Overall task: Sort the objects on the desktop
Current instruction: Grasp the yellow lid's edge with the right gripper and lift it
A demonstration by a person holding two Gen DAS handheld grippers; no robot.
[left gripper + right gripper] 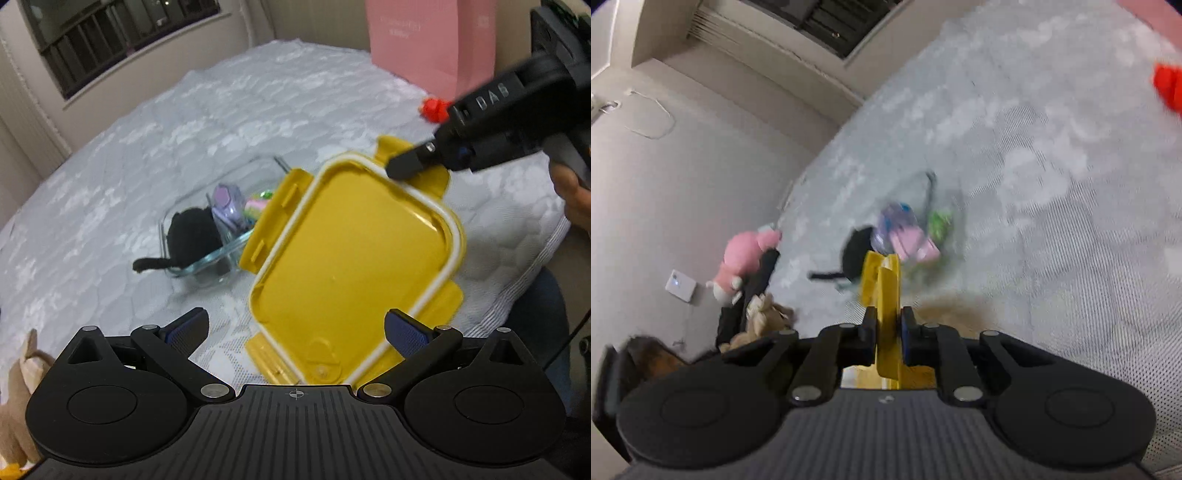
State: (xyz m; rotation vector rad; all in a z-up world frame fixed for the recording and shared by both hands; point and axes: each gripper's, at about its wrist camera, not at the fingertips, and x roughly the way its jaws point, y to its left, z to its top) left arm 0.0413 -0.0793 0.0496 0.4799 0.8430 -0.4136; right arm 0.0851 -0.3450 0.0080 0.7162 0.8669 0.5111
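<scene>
A yellow lid with a white seal is held tilted in the air, underside up, over the white quilted bed. My right gripper is shut on its far edge; in the right wrist view the lid shows edge-on between the jaws of my right gripper. My left gripper is open and empty, its fingers on either side of the lid's near end. A clear glass container lies beyond the lid and holds a black fuzzy item, a purple item and small colourful pieces. It also shows blurred in the right wrist view.
A red object lies on the bed at the back right, in front of a pink bag. A pink plush and a tan plush lie at the bed's left edge by the wall.
</scene>
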